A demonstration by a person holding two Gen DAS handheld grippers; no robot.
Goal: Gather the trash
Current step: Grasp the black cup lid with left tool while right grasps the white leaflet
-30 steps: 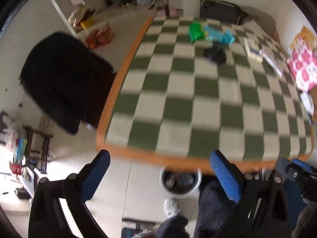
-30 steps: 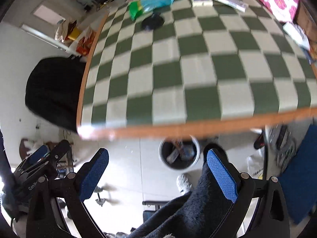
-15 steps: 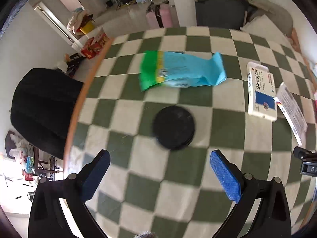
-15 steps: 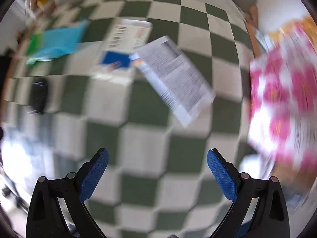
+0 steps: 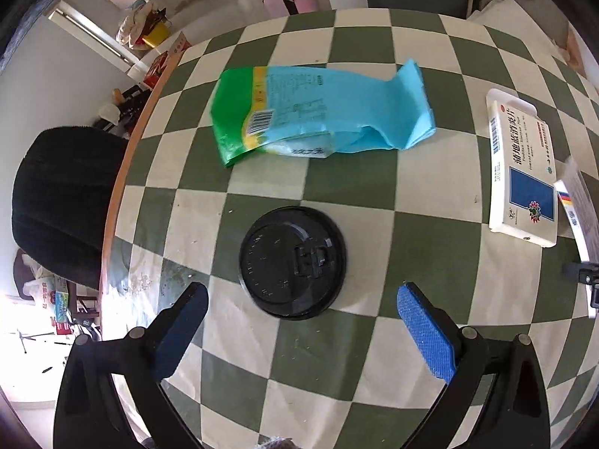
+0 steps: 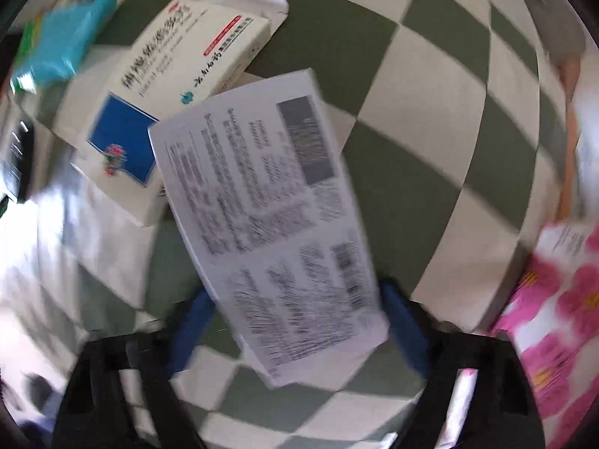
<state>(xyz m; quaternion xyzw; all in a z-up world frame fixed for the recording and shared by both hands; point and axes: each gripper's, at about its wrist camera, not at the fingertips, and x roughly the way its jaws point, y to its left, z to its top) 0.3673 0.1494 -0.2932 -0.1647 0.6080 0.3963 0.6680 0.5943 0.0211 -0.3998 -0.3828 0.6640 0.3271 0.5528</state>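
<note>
Now both grippers are over the green-and-cream checkered tabletop [image 5: 374, 187]; a second ago they hung off its near edge above a floor bin. So the reach for trash has begun, nothing picked yet. Left gripper [image 5: 299, 318] is spread wide and empty, with the round black plastic cup lid [image 5: 292, 260] lying flat just beyond its fingers, roughly centred between them. Farther off lies the crumpled blue-green plastic wrapper [image 5: 318, 112]; right of it the white cardboard medicine box [image 5: 520, 172]. Right gripper [image 6: 295, 321] is also spread, closing on the white printed paper leaflet [image 6: 262, 205], which overlaps the box; the view is blurred, contact unclear. Likely next: pinch lid and leaflet.
</note>
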